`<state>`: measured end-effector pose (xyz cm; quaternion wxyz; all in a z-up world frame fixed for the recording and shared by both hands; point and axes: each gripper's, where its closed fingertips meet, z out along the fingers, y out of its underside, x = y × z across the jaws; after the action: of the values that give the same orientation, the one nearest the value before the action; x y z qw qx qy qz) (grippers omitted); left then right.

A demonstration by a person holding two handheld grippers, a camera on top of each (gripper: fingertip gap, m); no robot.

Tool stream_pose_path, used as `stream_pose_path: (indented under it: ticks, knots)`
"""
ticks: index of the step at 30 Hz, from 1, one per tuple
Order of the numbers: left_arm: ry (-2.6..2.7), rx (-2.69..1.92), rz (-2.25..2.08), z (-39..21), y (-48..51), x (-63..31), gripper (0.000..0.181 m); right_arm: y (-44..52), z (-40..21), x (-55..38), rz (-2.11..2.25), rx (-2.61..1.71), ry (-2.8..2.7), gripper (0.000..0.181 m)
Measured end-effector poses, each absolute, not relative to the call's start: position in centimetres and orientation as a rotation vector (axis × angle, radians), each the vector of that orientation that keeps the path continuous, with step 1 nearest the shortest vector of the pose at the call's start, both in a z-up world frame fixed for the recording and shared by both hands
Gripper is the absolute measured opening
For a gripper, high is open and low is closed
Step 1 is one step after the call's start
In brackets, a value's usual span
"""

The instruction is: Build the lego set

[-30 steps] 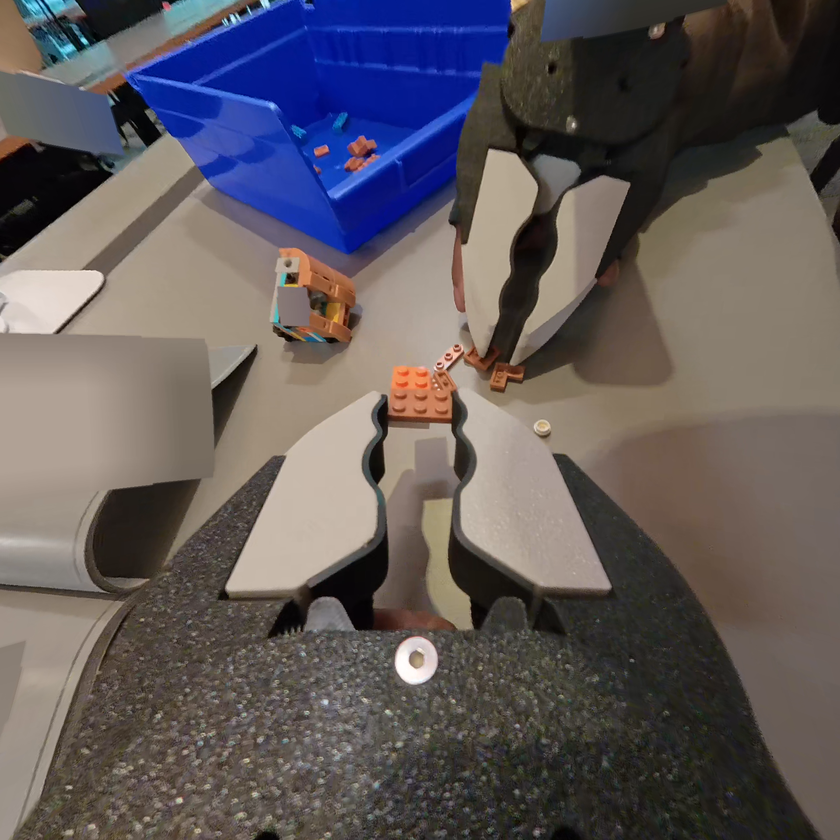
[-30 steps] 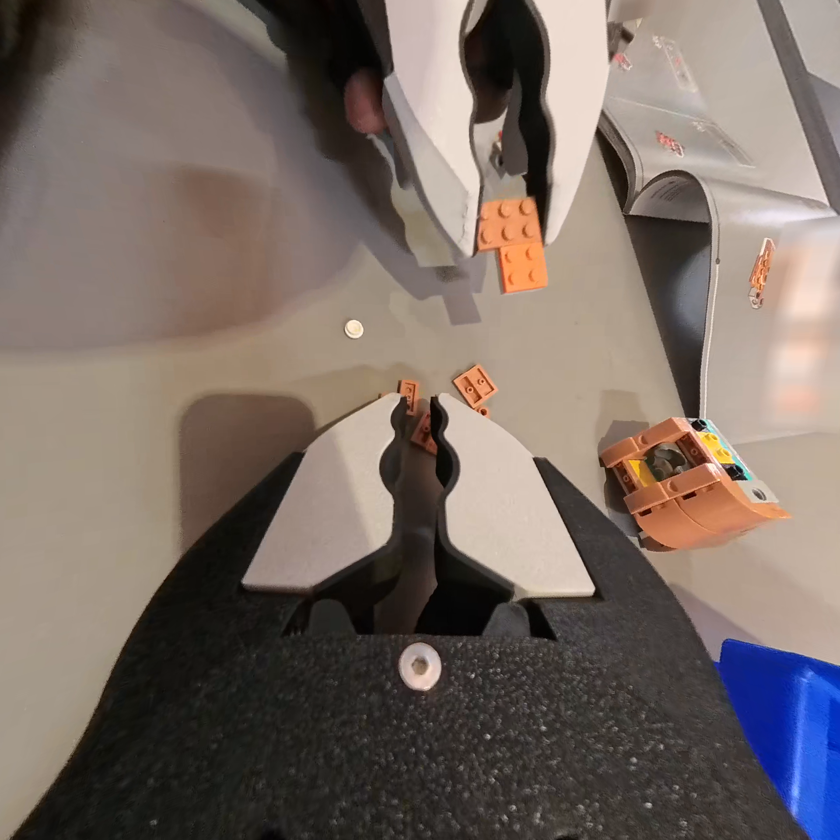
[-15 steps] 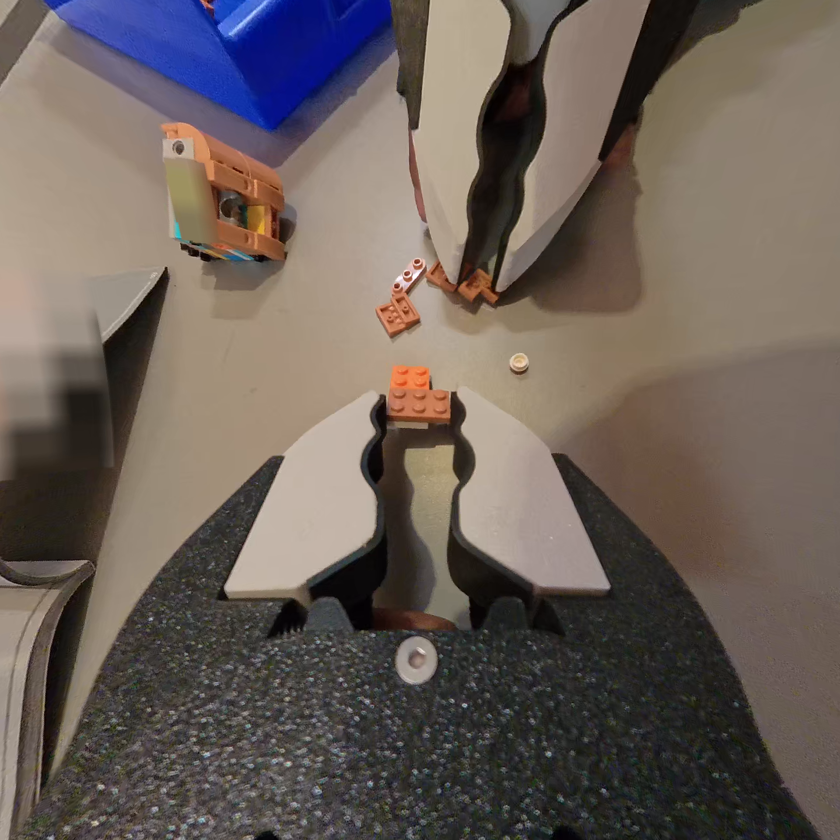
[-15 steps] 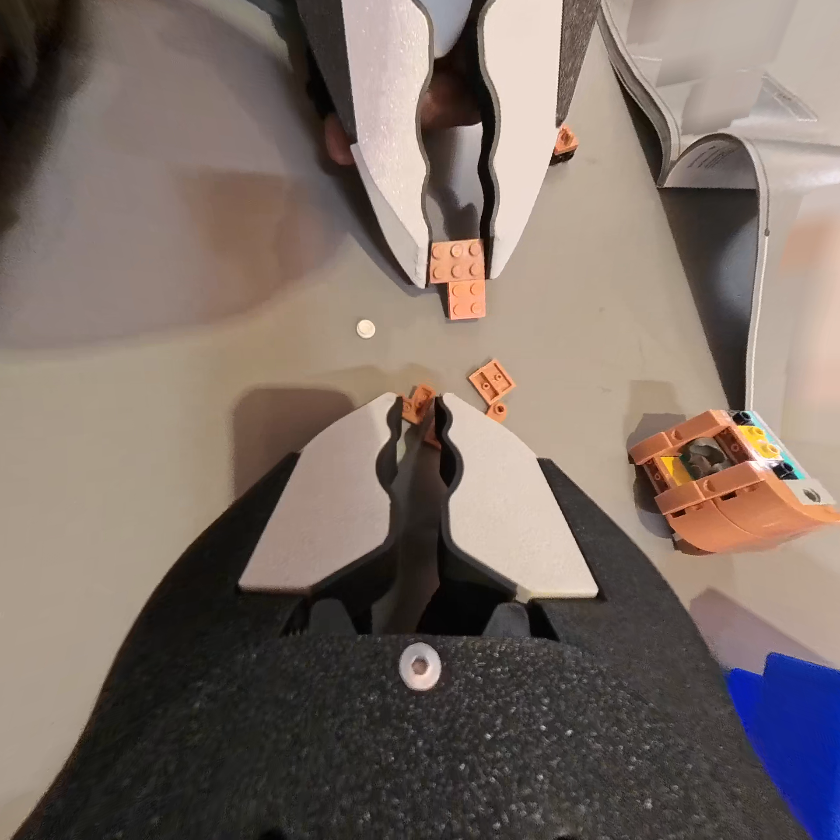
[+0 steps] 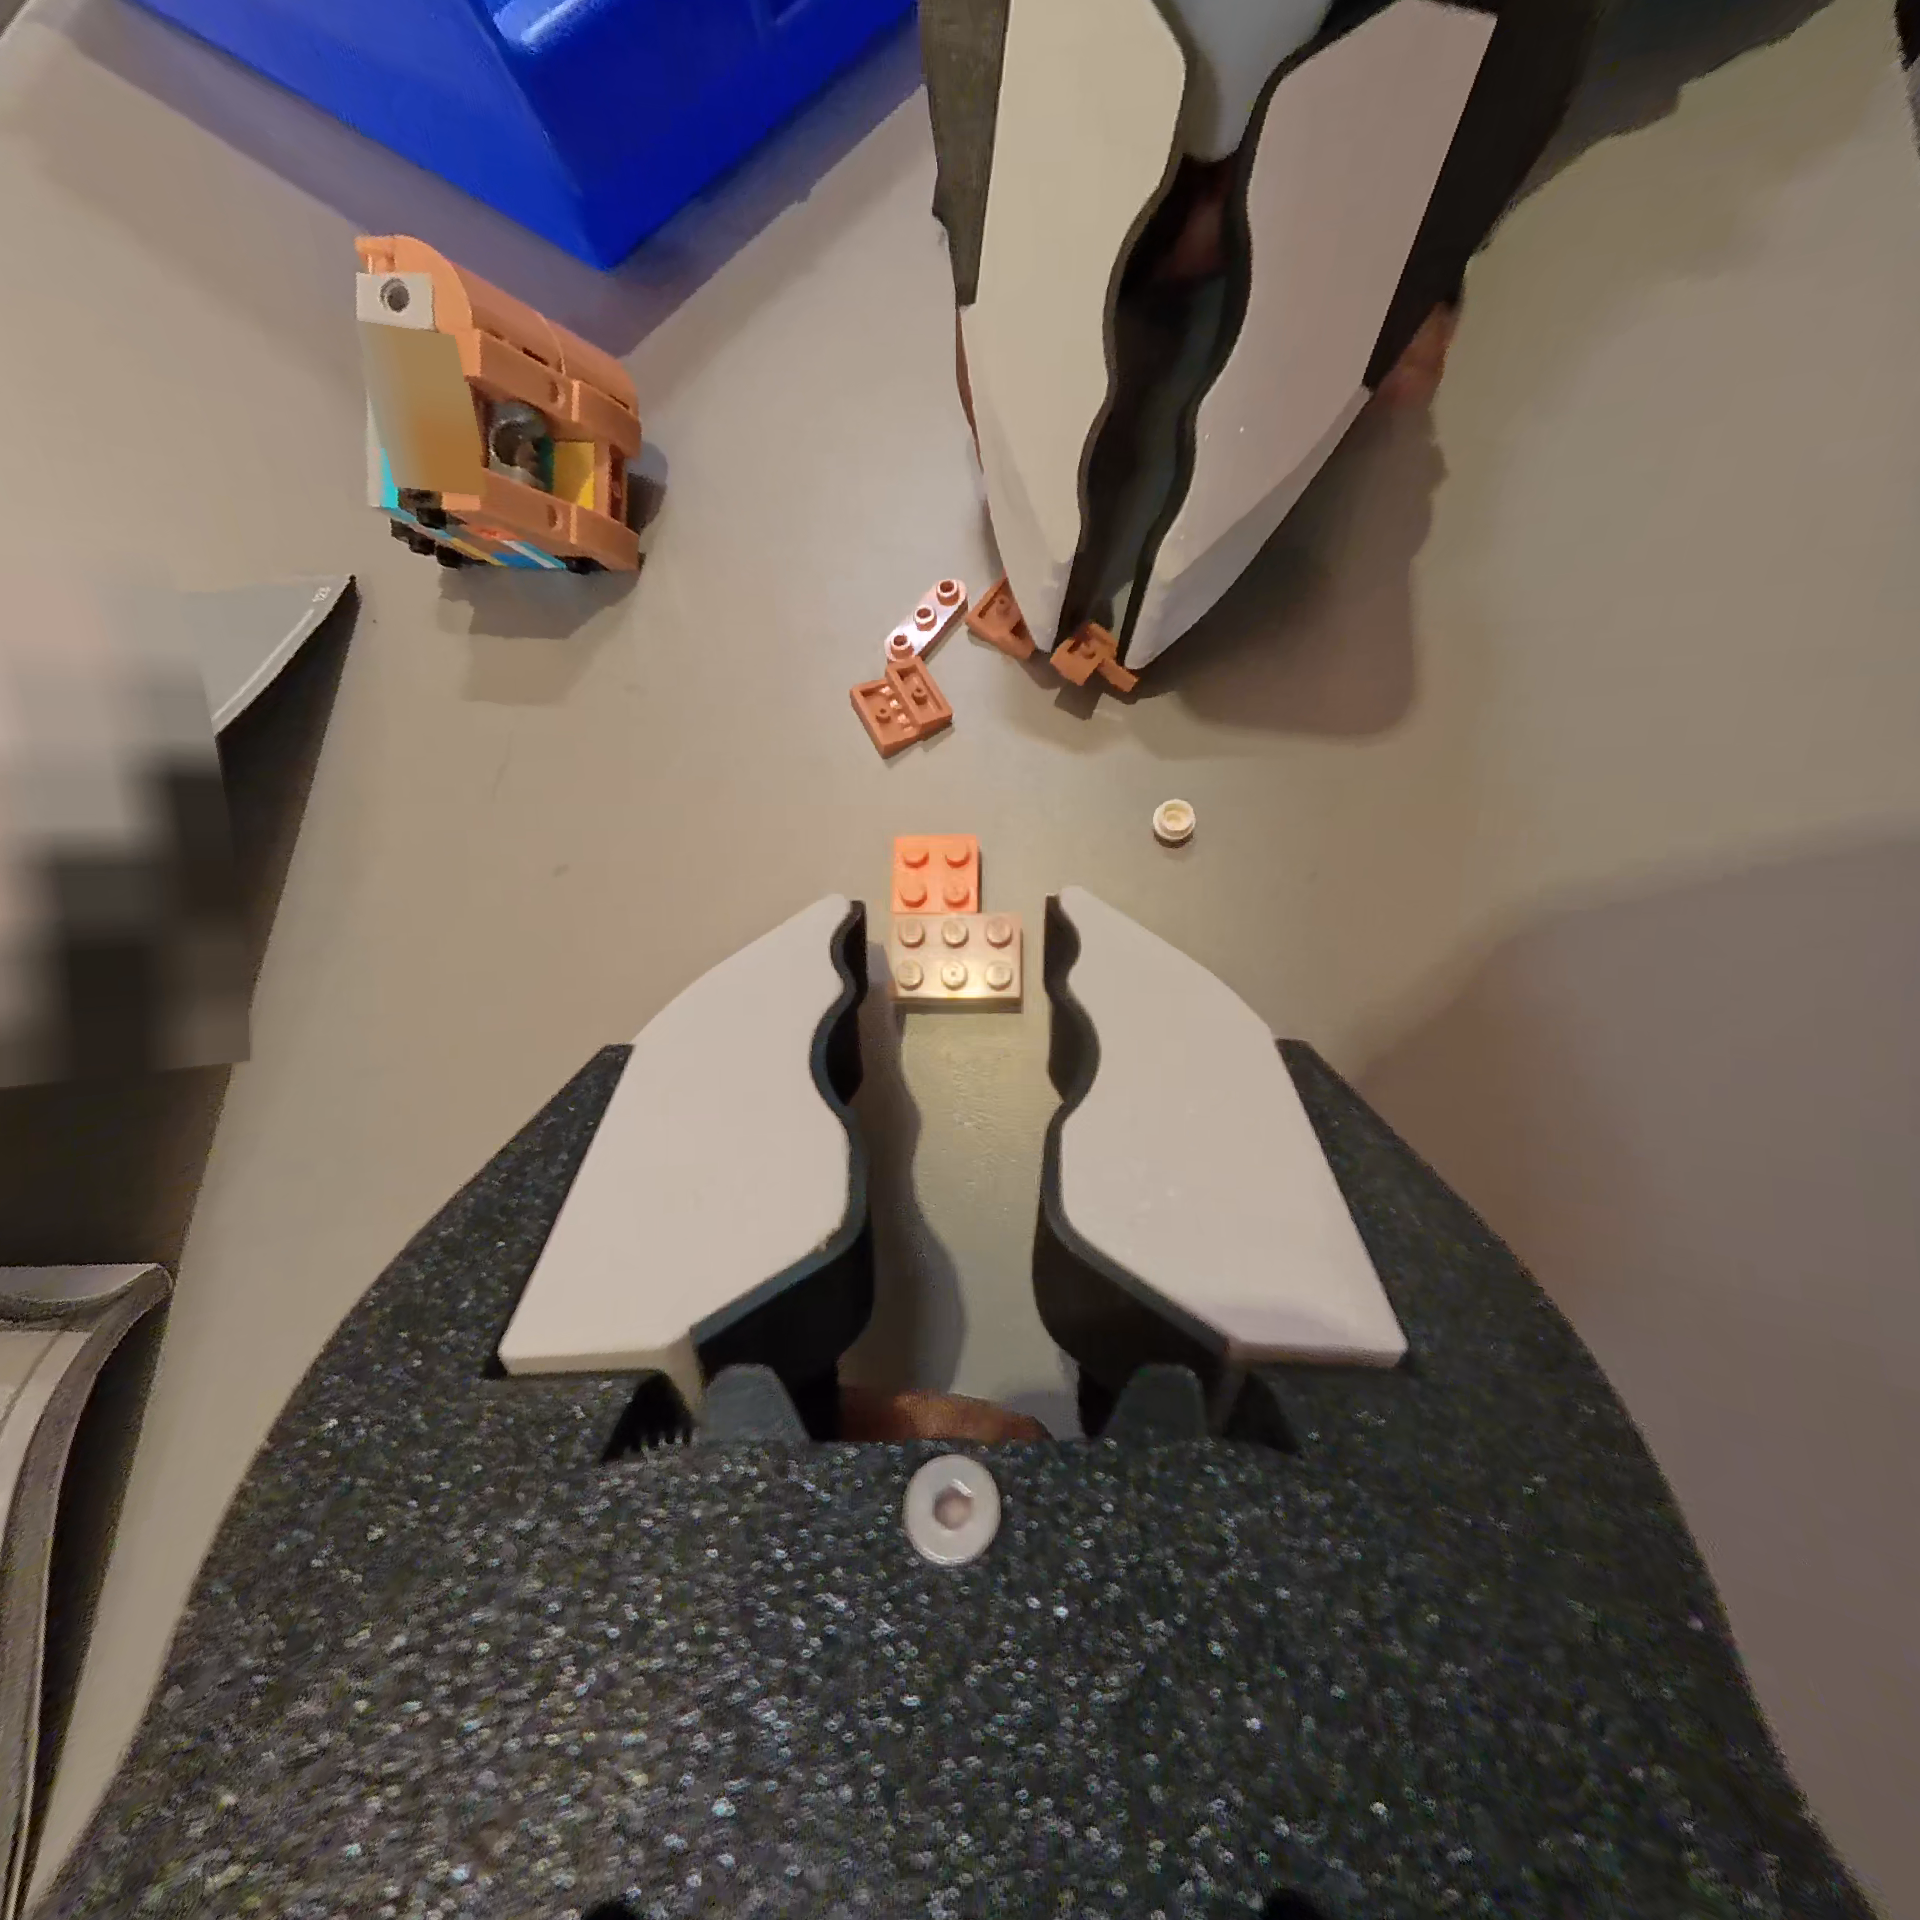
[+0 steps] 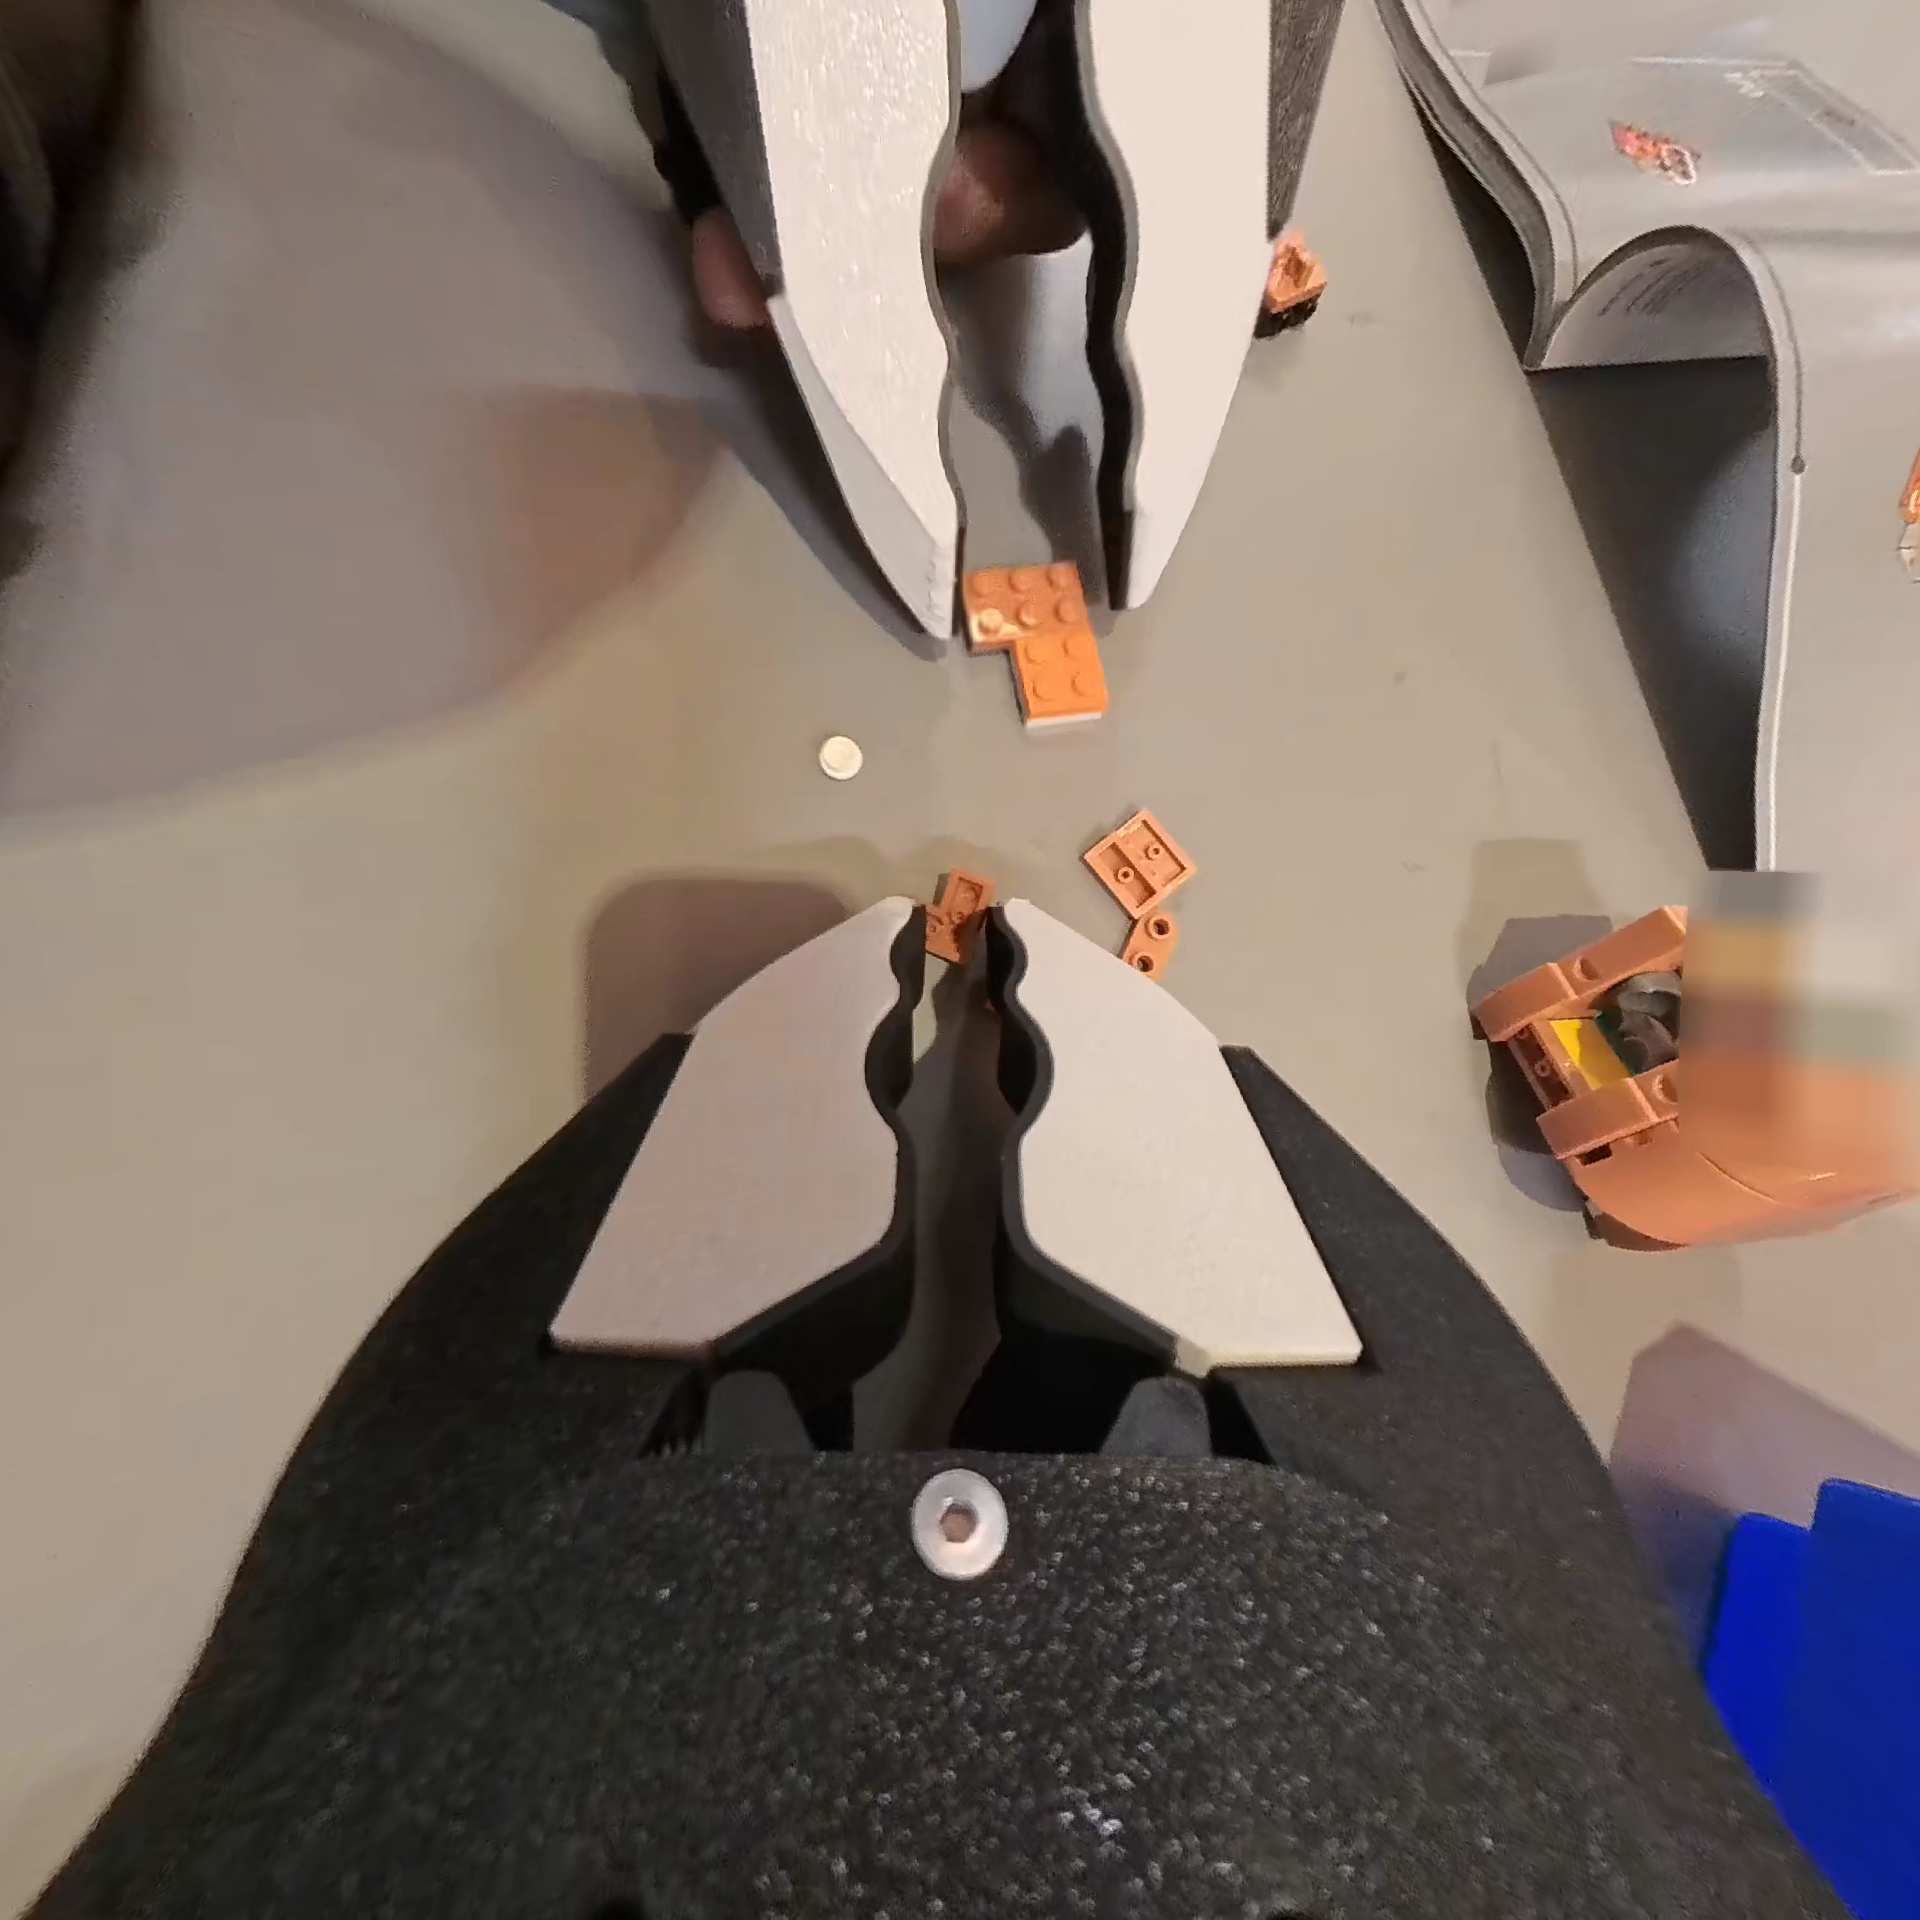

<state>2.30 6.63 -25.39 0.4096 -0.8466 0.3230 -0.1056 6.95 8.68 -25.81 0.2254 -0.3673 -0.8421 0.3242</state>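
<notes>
An orange plate assembly (image 5: 956, 935), a two-by-three plate joined to a two-by-two, lies flat on the grey table; it also shows in the right wrist view (image 6: 1039, 634). My left gripper (image 5: 951, 914) is open, its tips on either side of the assembly with small gaps; it also shows in the right wrist view (image 6: 1029, 592). My right gripper (image 6: 956, 914) is shut on a small brown piece (image 6: 958, 920) down at the table. In the left wrist view the right gripper (image 5: 1091, 644) holds that piece (image 5: 1081, 660) at its tips.
A partly built brown model (image 5: 499, 436) lies left of the loose parts, by a blue bin (image 5: 582, 104). Small brown plates (image 5: 902, 707) and a white round stud (image 5: 1174, 821) lie between the grippers. An open instruction booklet (image 6: 1662, 208) lies at the side. The tips of one gripper are about 6 cm away from the tips of the other.
My left gripper came down to the table, opened and let go of the orange plate assembly, which now lies flat. My right gripper stayed shut on the small brown piece.
</notes>
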Motion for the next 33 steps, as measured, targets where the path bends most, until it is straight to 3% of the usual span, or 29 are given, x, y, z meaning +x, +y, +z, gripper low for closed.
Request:
stream_pose_path:
  ticks: [20, 33]
  knots:
    - [0.632, -1.944, -0.56, -21.6, 6.9, 4.5, 0.036, 7.9, -22.4, 5.8, 1.034, -0.798, -2.104, 0.01]
    - [0.21, -1.674, -1.371, -15.9, 5.9, 5.2, 0.022, 6.4, -15.0, 4.6, 1.176, -0.426, -1.593, 0.009]
